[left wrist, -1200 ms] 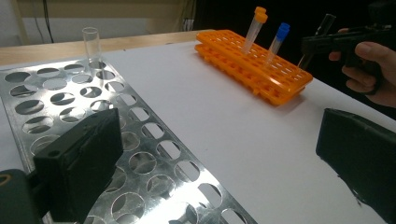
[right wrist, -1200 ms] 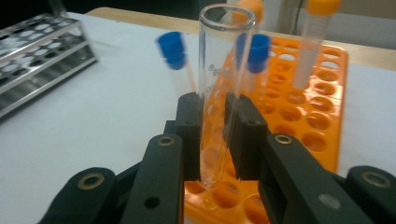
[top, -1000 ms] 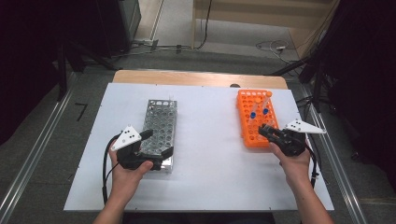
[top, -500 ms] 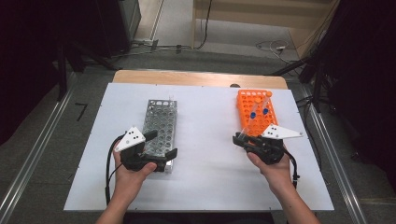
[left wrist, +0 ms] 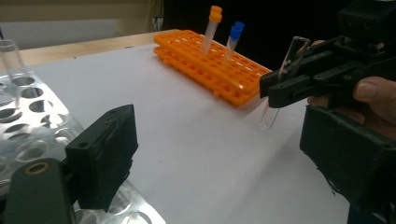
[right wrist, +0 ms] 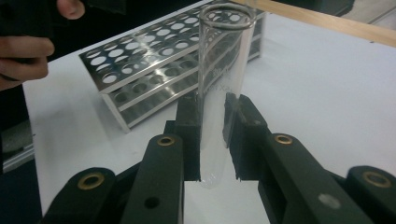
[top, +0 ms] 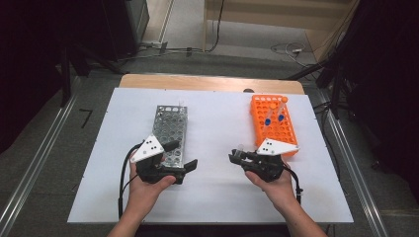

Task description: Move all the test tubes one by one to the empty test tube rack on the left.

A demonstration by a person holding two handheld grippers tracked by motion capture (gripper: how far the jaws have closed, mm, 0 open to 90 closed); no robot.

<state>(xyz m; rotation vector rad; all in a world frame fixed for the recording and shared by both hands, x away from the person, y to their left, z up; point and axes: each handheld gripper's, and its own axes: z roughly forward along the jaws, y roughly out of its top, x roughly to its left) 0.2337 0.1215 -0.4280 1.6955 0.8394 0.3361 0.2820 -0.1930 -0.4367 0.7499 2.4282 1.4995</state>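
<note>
A clear glass test tube (right wrist: 219, 93), uncapped, is clamped upright in the right gripper (top: 240, 159), which has been carried from the orange plastic rack (top: 273, 123) at right toward frame centre; transfer to the perforated steel rack (top: 170, 133) seems underway. The left gripper (top: 182, 155), nothing between its jaws, has just been narrowing but is kept wide

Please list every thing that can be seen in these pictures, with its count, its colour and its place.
held test tube: one, clear, uncapped, upright between the right gripper's pads
metal rack: one, silver, left half of the table
tube in metal rack: one, clear, far end
orange rack: one, orange, right half of the table
capped tubes: three, one orange cap, two blue caps, in the orange rack
table: one, white top
left gripper: one, black, jaws just closing, nothing between them, by the metal rack's near end
right gripper: one, black, at the table's middle
hands: two, near edge
</note>
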